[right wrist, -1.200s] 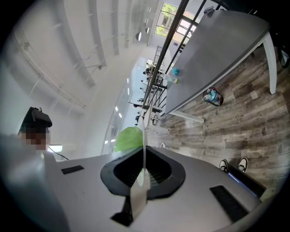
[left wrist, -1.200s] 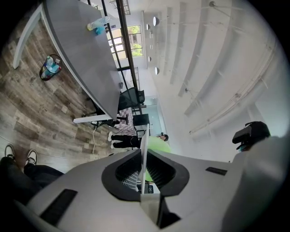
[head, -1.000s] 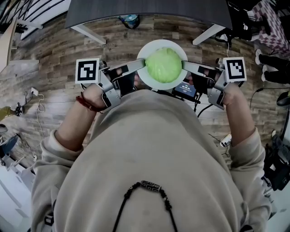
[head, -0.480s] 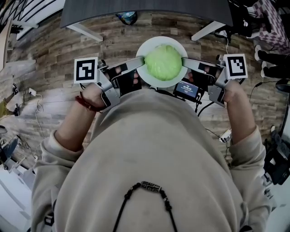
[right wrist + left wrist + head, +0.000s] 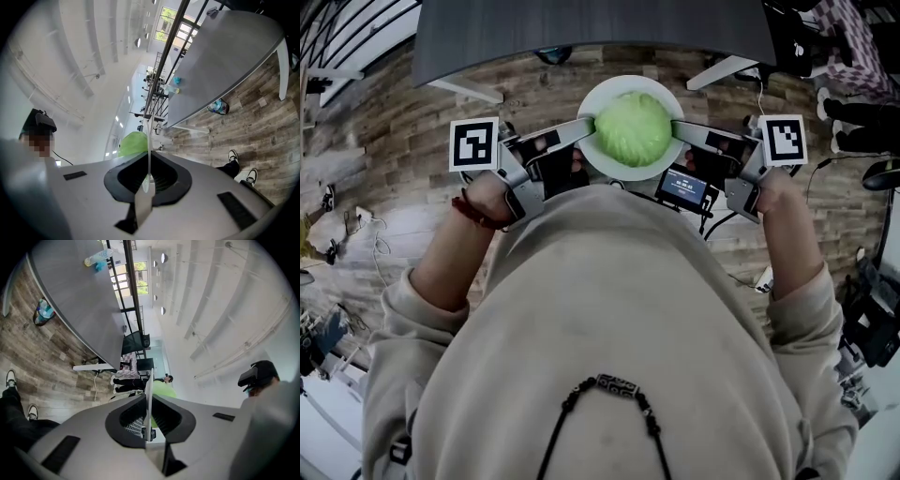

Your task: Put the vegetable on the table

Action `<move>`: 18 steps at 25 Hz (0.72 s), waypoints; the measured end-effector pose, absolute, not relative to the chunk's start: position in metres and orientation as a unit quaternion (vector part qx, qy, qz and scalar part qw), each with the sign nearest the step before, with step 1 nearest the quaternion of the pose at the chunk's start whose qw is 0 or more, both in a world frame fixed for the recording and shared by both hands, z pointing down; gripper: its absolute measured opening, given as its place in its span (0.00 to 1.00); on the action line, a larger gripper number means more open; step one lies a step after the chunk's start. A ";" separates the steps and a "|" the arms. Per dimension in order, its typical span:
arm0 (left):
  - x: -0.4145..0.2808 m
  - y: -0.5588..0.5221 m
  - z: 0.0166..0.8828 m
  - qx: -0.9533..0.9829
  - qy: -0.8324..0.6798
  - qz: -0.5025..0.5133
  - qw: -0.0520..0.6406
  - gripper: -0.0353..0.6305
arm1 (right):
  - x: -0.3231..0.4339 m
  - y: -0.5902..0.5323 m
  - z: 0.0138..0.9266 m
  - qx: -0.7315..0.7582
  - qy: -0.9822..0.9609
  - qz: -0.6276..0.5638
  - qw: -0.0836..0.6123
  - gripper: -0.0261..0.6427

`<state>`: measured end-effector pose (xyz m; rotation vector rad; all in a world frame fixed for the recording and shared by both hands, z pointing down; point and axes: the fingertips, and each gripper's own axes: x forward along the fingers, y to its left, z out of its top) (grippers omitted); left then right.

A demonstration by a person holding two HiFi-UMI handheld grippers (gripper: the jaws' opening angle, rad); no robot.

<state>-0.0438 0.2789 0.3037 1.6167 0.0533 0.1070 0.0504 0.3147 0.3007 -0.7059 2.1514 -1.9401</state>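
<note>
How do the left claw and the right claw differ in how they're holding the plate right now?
The left claw clamps the white plate's left rim; the right claw clamps its right rim. A lit screen sits by the right claw, none by the left claw. Both are shut on the rim, holding the plate and green cabbage between them.

This looks like an open office or lab workroom. It has a long dark grey worktop (image 5: 591, 23) on white legs (image 5: 465, 91), a grey-brown wood-plank floor (image 5: 384, 150), a high white ceiling (image 5: 215, 301) and black-framed windows (image 5: 169, 18).

Bright even light, sharp focus, fisheye-warped dark edges.
</note>
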 end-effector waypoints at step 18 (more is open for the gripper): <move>-0.090 0.143 0.299 0.727 0.061 0.059 0.681 0.11 | 0.001 0.184 0.297 -0.266 0.713 -0.643 0.094 0.08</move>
